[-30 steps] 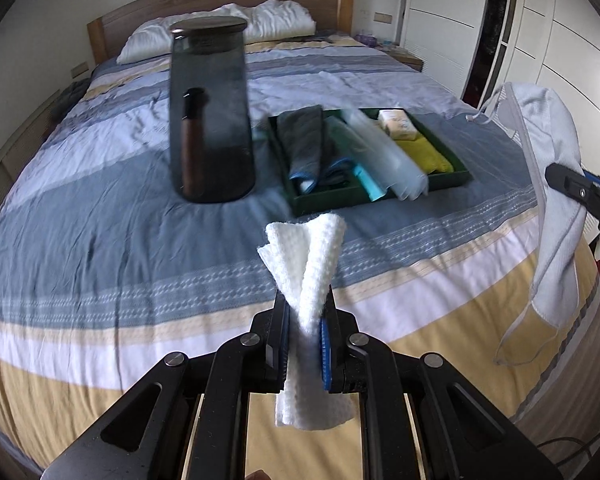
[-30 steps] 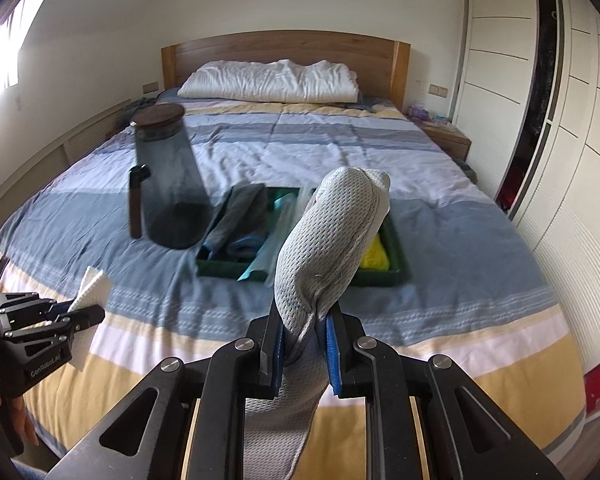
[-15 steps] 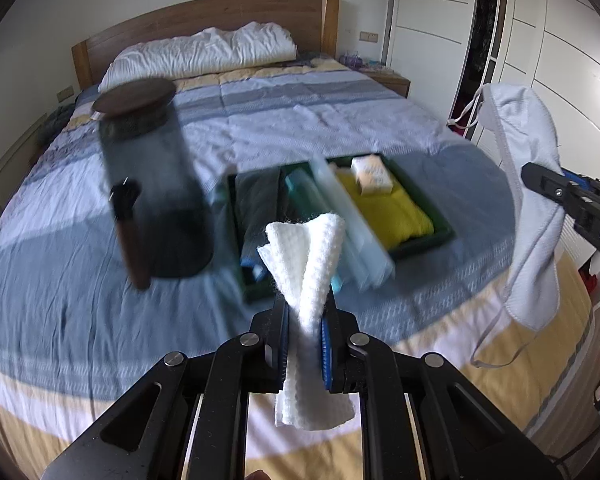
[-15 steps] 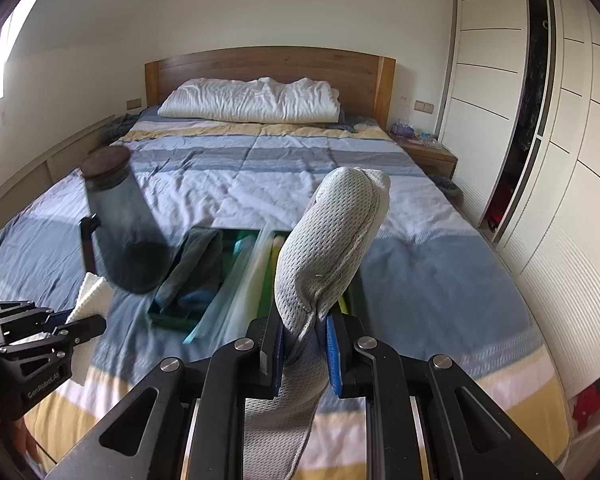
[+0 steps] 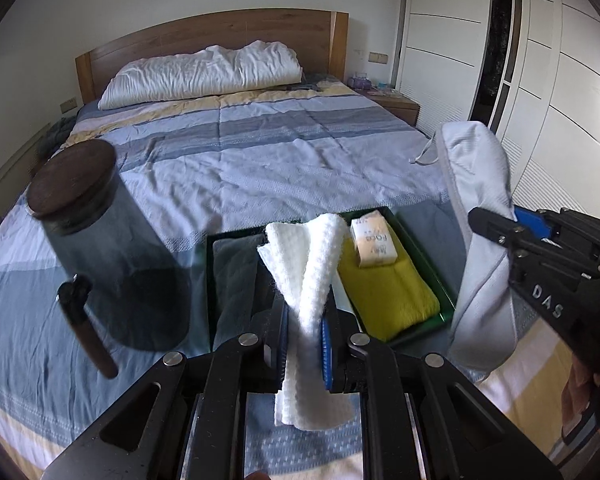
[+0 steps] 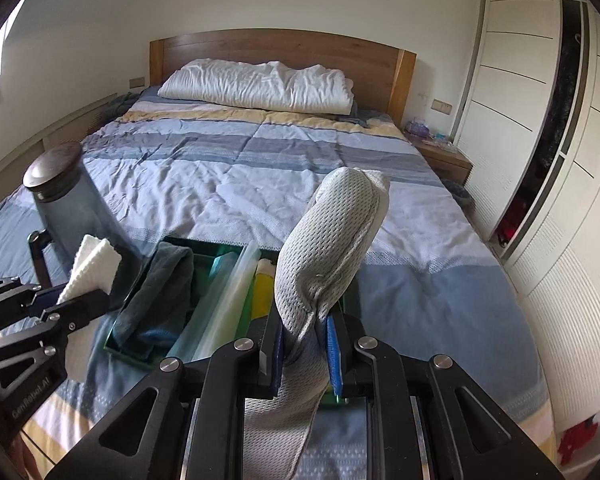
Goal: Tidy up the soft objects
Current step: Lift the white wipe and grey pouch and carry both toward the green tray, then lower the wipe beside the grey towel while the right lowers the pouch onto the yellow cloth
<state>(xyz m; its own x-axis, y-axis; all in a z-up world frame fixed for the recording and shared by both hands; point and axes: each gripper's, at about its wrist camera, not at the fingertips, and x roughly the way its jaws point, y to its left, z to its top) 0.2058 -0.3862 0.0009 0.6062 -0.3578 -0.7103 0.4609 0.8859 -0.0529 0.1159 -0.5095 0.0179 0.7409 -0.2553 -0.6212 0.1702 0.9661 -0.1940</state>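
Note:
My left gripper (image 5: 305, 344) is shut on a white waffle cloth (image 5: 308, 276) and holds it above the near end of a green tray (image 5: 430, 270) on the bed. My right gripper (image 6: 305, 354) is shut on a grey mesh cloth (image 6: 328, 244), held over the tray's right part (image 6: 138, 354). The tray holds a dark grey towel (image 5: 232, 268), a yellow cloth (image 5: 384, 296), a small beige packet (image 5: 374, 242) and pale rolled sheets (image 6: 228, 300). The right gripper with its cloth shows in the left wrist view (image 5: 496, 220), the left gripper in the right wrist view (image 6: 76, 300).
A tall dark glass jar (image 5: 100, 248) with a brown lid and handle stands on the bed left of the tray. A white pillow (image 5: 204, 74) lies at the wooden headboard. A nightstand (image 6: 440, 156) and white wardrobe doors (image 6: 540, 120) are to the right.
Both grippers have moved forward over the bed toward the tray, which now lies just beneath them. Both still hold their cloths.

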